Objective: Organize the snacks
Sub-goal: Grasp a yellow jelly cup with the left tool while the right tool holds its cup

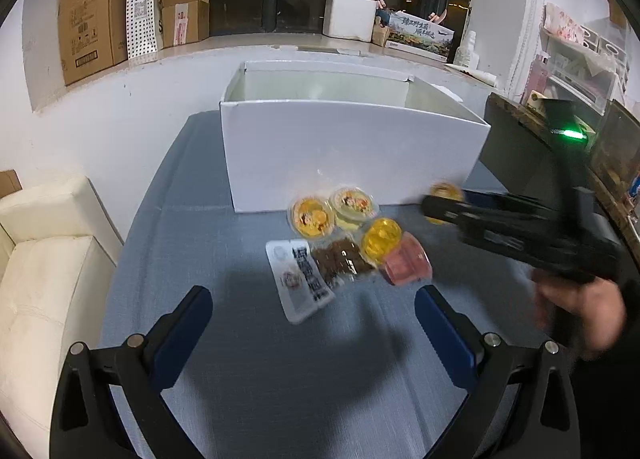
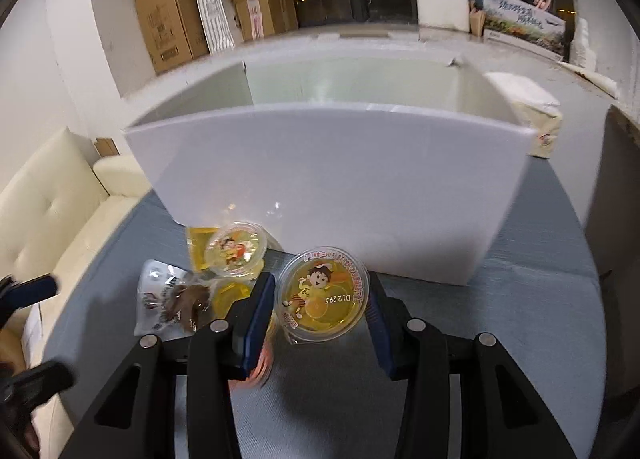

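Observation:
A white open box [image 1: 344, 147] stands at the far end of a blue-grey table; it also shows in the right wrist view [image 2: 332, 179]. In front of it lie two yellow jelly cups [image 1: 310, 217], a white-topped cup [image 1: 354, 202], a clear yellow cup [image 1: 382, 239], a pink cup [image 1: 406, 263] and a brown snack packet [image 1: 312, 271]. My right gripper [image 2: 322, 301] is shut on a yellow jelly cup [image 2: 322, 299] and holds it in front of the box wall; it also shows in the left wrist view [image 1: 440, 203]. My left gripper [image 1: 314, 319] is open and empty, short of the snacks.
A cream sofa [image 1: 44, 259] stands left of the table. Cardboard boxes [image 1: 92, 35] and a foam box [image 1: 350, 15] sit on the window ledge behind. A dark shelf unit [image 1: 560, 147] stands at the right. A wrapped white pack [image 2: 532, 115] lies behind the box.

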Tool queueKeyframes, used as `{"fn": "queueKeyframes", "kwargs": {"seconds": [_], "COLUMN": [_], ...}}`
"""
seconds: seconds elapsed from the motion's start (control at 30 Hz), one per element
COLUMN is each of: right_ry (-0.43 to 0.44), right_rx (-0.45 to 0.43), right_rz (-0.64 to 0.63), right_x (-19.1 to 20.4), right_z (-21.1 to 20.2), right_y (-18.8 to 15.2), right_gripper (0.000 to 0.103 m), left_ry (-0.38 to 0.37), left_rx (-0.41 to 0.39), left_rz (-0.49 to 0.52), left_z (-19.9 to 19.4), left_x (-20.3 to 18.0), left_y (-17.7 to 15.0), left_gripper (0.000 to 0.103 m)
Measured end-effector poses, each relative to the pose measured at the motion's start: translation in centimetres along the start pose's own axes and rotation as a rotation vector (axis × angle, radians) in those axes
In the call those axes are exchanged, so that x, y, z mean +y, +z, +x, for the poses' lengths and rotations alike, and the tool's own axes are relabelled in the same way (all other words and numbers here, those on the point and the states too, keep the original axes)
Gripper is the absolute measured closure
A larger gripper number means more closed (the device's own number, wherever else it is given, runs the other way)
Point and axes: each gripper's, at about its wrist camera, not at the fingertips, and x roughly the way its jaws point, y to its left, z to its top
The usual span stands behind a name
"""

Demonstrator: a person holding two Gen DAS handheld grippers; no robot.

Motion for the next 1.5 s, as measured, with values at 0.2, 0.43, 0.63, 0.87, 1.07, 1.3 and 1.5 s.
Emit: {"fn": "queueKeyframes", "kwargs": {"seconds": [0.2,0.43,0.63,0.87,1.07,1.3,1.5], "right_ry": [0.024,0.052,0.045,0.051,0.055,0.062,0.064], "right_rx": [-0.064,-0.085,-0.085,-0.088,-0.096,-0.092,-0.088], "right_rz": [0.002,0.052,0.072,0.078,0.069,0.055,0.059], "right_x": [0.9,1.0,0.4,0.6,1.0,1.4,1.3], "right_z": [-5.1,-8.6,-9.3,-9.3,-9.4,-9.1,-9.0], "right_y": [-1.6,-4.1,-4.5,-4.6,-4.4,-4.3,-4.3], "right_gripper": [0.055,0.055,0.055,0.055,0.055,0.055,0.055], "left_ry": [0.045,0.037,-0.022,-0.118,-0.095,-0.082,-0.051], "left_rx": [0.006,0.050,0.069,0.062,0.033,0.030,0.049], "left_rz": [0.005,0.061,0.041,-0.010,0.001,0.015,0.012], "left_z": [3.6,8.8,10.9,10.6,9.1,8.3,9.8], "left_x": [0.3,0.8,1.5,2.0,2.0,2.1,2.1], "left_y": [2.6,4.5,4.8,5.0,4.4,4.2,4.2], "left_gripper": [0.000,0.000,0.008,0.070,0.091,0.091,0.012]}}
